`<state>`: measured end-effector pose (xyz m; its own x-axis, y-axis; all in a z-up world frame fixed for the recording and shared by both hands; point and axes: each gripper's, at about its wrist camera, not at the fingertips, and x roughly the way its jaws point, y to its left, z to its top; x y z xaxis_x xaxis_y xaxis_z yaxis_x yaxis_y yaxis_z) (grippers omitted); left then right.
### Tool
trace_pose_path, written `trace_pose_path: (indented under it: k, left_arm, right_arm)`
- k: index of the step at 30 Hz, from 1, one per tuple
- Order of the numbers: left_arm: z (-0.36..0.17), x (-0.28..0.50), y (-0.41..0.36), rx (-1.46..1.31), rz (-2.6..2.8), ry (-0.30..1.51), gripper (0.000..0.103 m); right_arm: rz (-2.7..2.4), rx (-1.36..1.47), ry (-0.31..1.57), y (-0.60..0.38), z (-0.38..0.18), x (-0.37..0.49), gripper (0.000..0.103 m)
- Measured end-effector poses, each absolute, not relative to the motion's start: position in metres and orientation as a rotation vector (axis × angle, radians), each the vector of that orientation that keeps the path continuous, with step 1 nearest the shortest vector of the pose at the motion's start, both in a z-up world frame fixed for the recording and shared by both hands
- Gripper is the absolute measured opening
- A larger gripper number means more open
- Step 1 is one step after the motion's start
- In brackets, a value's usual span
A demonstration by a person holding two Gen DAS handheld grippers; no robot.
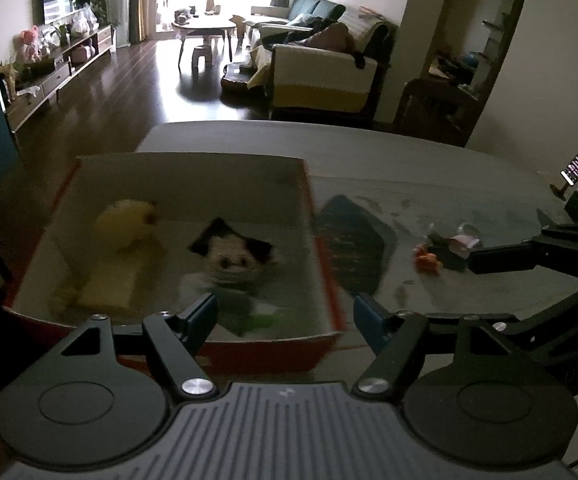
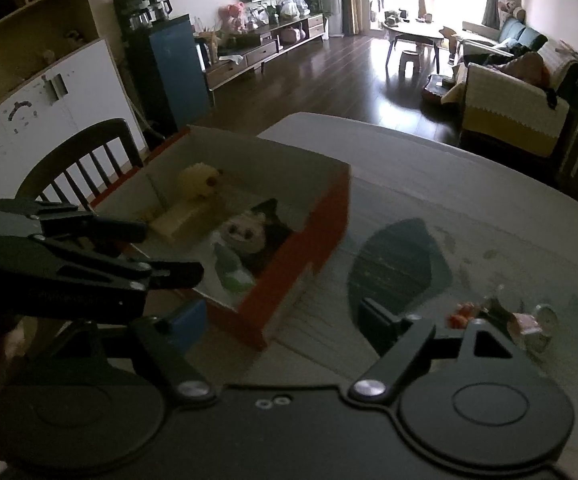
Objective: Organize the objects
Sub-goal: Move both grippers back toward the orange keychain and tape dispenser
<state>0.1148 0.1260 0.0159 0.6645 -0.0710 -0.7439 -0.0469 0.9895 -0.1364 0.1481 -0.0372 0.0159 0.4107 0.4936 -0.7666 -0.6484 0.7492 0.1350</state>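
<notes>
**2 toys boxed, the small clutter on the table is next**

My left gripper hangs over the near wall of the red box with its jaws spread wide and nothing between them. Inside the box lie a yellow plush duck and a black-and-white plush dog, close beside each other with a green patch at the dog's front. My right gripper is also wide and empty, above the bare table between the box and a dark mat.

I judge the step in hand to be fetching the leftover pieces: a small orange toy and, touching it, a tangle of dark and pink bits too blurred to name. They sit right of the mat, nearest my right gripper, so I would take them with that one, coming down from above and closing on 1 piece at a time.

The box's right wall stands between pile and toys, so the carry must clear it. The table's far half is open; a chair crowds the box's left side, and a phone on a stand sits near the right edge.
</notes>
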Motion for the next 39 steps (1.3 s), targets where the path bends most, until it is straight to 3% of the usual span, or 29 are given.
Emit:
trace_pose_path:
  k: [2,15,19,39]
  left_arm:
    - [0.015,0.118,0.111,-0.157,-0.02,0.845,0.081]
    - [-0.01,0.141,0.017,-0.115,-0.061,0.871,0.086]
    - [-0.018,0.152,-0.002,-0.109,-0.064,0.867,0.103]
    - [-0.076,0.233,-0.051,-0.057,-0.096,0.919,0.103]
  right_arm:
    - [0.729,-0.193,0.896,-0.052,0.014,0.15,0.083]
    - [0.66,-0.119,0.946,-0.169,-0.011,0.174,0.083]
    - [0.604,-0.1,0.96,-0.198,-0.022,0.188,0.083]
    - [0.438,-0.116,0.994,-0.25,-0.068,0.272,0.083]
